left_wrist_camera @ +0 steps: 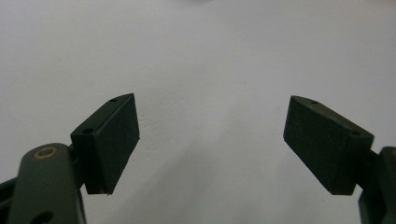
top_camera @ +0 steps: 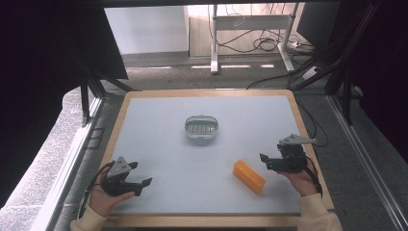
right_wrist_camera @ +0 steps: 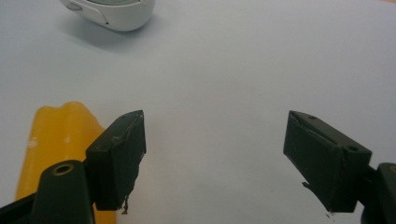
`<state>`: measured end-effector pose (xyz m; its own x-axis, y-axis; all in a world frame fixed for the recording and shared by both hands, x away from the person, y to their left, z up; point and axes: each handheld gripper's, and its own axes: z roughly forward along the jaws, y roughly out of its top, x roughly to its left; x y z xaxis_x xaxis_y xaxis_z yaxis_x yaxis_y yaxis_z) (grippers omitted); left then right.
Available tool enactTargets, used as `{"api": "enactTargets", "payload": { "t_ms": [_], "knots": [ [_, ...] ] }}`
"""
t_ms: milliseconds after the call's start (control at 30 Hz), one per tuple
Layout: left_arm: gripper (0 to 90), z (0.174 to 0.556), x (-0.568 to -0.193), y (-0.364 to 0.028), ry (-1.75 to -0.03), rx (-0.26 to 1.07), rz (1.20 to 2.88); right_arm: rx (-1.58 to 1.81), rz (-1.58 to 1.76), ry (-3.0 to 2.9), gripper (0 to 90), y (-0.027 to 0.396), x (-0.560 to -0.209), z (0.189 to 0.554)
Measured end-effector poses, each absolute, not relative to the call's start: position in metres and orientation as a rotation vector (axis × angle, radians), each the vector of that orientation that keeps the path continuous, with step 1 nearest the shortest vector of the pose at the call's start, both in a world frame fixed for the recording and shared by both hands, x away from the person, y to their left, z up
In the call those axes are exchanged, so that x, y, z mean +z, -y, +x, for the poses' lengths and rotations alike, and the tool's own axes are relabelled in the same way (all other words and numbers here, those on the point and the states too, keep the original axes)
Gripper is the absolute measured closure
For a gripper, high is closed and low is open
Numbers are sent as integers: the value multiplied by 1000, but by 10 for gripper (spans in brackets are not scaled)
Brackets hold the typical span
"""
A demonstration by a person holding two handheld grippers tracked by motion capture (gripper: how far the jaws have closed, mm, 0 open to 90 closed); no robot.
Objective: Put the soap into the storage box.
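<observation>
Both tools released, the right tool (right_wrist_camera: 215,158) hiding part of the orange block (right_wrist_camera: 56,140).

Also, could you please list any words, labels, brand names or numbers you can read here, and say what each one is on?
None can be read.
Orange block: plain faces, no print visible.
White dish: no marking visible; too small to rule out a fine embossed mark.
Left tongs and right tongs: plain black, unlabelled.
</observation>
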<state>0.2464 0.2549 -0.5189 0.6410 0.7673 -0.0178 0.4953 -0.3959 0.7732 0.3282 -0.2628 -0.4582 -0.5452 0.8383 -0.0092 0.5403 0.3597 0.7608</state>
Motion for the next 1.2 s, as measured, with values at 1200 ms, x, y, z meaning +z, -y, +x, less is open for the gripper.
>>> {"api": "enactTargets", "payload": {
  "t_ms": [1200],
  "knots": [
    [189,248,-523,-252,-978,438,2103,1030,1064,-2360,235,235,-435,311]
  ]
}}
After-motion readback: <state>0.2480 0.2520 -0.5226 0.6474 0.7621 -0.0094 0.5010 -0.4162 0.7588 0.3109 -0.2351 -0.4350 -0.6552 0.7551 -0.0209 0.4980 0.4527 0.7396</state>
